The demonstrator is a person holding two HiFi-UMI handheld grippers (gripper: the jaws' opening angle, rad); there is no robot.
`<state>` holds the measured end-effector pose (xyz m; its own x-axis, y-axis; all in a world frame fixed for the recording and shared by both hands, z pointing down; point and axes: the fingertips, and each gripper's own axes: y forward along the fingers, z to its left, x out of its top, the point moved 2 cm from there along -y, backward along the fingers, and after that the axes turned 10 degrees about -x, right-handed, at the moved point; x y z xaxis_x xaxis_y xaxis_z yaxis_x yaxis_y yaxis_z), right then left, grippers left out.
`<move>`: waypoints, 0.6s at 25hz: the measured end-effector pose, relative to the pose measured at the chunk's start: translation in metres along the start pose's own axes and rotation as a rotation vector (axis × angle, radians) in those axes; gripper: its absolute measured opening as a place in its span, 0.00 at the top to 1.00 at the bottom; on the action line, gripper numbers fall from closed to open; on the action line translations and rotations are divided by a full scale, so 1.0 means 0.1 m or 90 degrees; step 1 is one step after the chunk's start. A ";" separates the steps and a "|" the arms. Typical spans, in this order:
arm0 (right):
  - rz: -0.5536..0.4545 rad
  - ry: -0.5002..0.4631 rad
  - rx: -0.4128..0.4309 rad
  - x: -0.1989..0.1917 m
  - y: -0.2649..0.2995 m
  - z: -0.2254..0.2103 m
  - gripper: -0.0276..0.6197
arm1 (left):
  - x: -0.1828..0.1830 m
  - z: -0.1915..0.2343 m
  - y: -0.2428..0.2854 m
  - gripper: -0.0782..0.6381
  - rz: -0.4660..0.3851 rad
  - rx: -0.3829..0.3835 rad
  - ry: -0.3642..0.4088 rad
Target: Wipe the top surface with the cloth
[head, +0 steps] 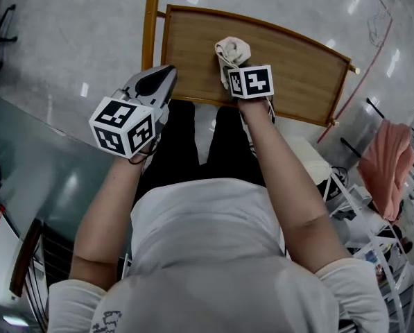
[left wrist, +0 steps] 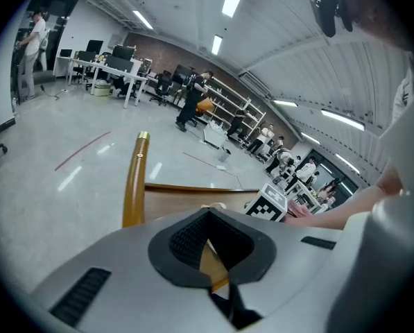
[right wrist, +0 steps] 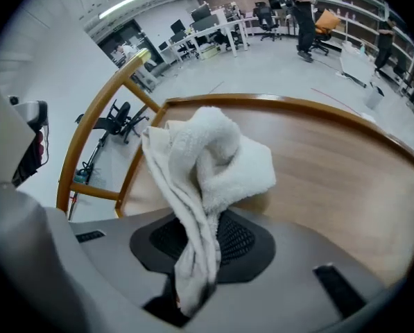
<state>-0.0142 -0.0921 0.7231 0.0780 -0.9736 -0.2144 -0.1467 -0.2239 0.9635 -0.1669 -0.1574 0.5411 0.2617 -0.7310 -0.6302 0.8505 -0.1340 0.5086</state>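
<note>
A beige cloth lies bunched on the wooden top surface, near its front edge and left of the middle. My right gripper is shut on the cloth's near end, mostly hidden under its marker cube. In the right gripper view the cloth rises from between the jaws and folds over onto the wooden top. My left gripper hangs at the top's front left corner, shut and holding nothing. Its view shows the closed jaws and the wooden top beyond.
A golden wooden post runs along the top's left side, also in the left gripper view. A raised rim borders the top. A pink cloth hangs on a rack at the right. A glass panel lies at the left. People and desks stand far off.
</note>
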 end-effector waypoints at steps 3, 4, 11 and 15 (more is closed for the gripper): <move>-0.005 -0.035 0.027 0.22 0.16 0.60 0.80 | -0.06 0.17 -0.27 0.88 -0.005 0.005 -0.016; -0.007 -0.045 0.037 0.29 0.21 0.79 0.80 | -0.07 0.23 -0.36 0.88 -0.005 0.005 -0.017; -0.006 -0.084 0.059 0.48 0.37 1.55 0.80 | -0.15 0.48 -0.82 0.88 -0.001 0.007 -0.019; -0.008 -0.065 0.069 0.46 0.35 1.51 0.80 | -0.15 0.54 -0.92 0.88 -0.009 0.006 -0.018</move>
<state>-0.1650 -0.1515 0.7223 -0.0195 -0.9689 -0.2465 -0.2524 -0.2338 0.9389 -0.2738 -0.1703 0.5352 0.2365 -0.7481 -0.6200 0.8499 -0.1500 0.5052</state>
